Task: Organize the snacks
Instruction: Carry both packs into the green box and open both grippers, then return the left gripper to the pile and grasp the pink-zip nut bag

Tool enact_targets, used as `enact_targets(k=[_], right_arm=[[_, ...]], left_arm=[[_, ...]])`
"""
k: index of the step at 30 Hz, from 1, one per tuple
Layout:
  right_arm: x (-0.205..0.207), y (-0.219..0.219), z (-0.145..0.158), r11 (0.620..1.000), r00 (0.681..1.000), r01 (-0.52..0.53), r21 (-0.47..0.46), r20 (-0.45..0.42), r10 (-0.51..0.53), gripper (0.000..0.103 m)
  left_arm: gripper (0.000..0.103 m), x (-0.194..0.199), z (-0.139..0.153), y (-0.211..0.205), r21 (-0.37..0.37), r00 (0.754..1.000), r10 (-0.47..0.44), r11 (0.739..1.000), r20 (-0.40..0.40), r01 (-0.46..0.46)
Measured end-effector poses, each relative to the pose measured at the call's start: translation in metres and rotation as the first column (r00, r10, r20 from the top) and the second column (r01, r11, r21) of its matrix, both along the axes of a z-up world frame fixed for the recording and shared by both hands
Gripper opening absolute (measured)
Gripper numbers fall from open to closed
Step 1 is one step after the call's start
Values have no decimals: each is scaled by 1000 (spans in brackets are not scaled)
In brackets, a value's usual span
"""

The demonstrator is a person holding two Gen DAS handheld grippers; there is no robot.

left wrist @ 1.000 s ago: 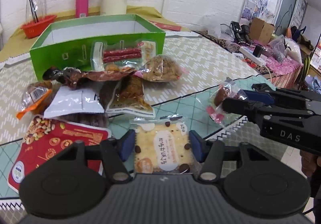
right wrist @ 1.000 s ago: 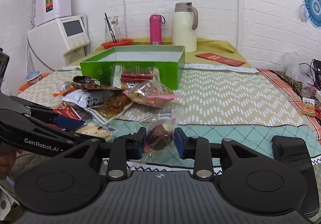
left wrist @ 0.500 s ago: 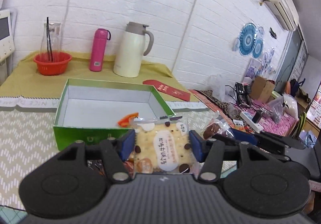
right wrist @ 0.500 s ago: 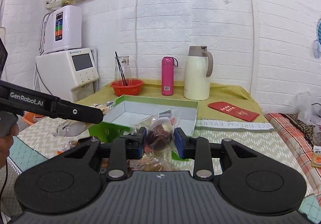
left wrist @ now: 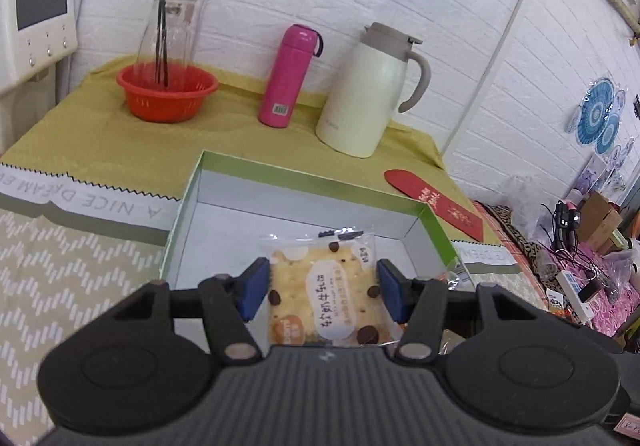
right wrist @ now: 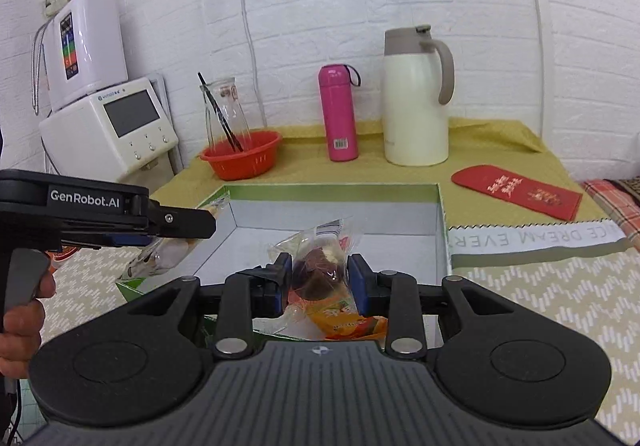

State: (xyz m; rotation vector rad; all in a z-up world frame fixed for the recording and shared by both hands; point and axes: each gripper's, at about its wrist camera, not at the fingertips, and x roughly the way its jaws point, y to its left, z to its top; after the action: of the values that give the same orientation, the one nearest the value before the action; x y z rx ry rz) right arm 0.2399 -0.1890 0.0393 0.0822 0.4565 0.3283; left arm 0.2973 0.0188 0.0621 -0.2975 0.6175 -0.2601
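Observation:
My left gripper (left wrist: 322, 292) is shut on a square cracker packet (left wrist: 326, 294) with brown dots and holds it above the open green box (left wrist: 438, 236), whose white inside shows bare. My right gripper (right wrist: 320, 284) is shut on a clear packet with a dark brown snack (right wrist: 318, 270), also above the green box (right wrist: 442, 230). An orange packet (right wrist: 344, 322) lies below the right gripper. The left gripper (right wrist: 160, 242) shows in the right wrist view over the box's left edge, with its cracker packet (right wrist: 164, 256) hanging from it.
Behind the box stand a red basket (left wrist: 168, 92) with a glass carafe, a pink flask (left wrist: 290, 76) and a cream jug (left wrist: 372, 92) on a yellow cloth. A red envelope (left wrist: 438, 204) lies at the right. A white appliance (right wrist: 108, 126) stands at the left.
Both grippers have lifted their packets off the table, away from the snack pile, and moved forward over the green box. Both stay shut on their packets.

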Motion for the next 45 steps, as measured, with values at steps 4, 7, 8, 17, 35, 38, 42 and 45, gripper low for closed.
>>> enact_targets(k=[4,7,8,17,35,38,42,45], right_arm=[[23,13,-14,1000,999,-16,7,-52,16,56],[32,22,-22,999,999,-33,8,-41,33,70],[33,24,-24,999,999,-39,-3,-33,39,90],[16,5,-4,1000,998,1,29,65,-3,103],[-108,-32,52,998,983,-46,50,178,36,103],[-138,-47,56,990,975,-62,129,222,33,103],[-171,-61,57,991,979,-73,110,196,51,103],[-183,-64,47,998,985,-56,36,166,49,103]], left_arm=[[57,19,-10,2,6,1000,-2,1000,-24,2],[86,28,-15,5,-19,999,23,1000,-29,-23],[103,27,-16,8,-36,998,53,998,-20,-54],[103,9,-1,17,-53,995,92,995,41,-89],[103,-136,43,3,-82,988,-72,993,137,83],[103,-159,33,4,-88,988,-99,990,119,110],[103,-187,13,6,-84,987,-112,989,116,122],[103,-204,-9,7,-92,988,-123,987,91,131]])
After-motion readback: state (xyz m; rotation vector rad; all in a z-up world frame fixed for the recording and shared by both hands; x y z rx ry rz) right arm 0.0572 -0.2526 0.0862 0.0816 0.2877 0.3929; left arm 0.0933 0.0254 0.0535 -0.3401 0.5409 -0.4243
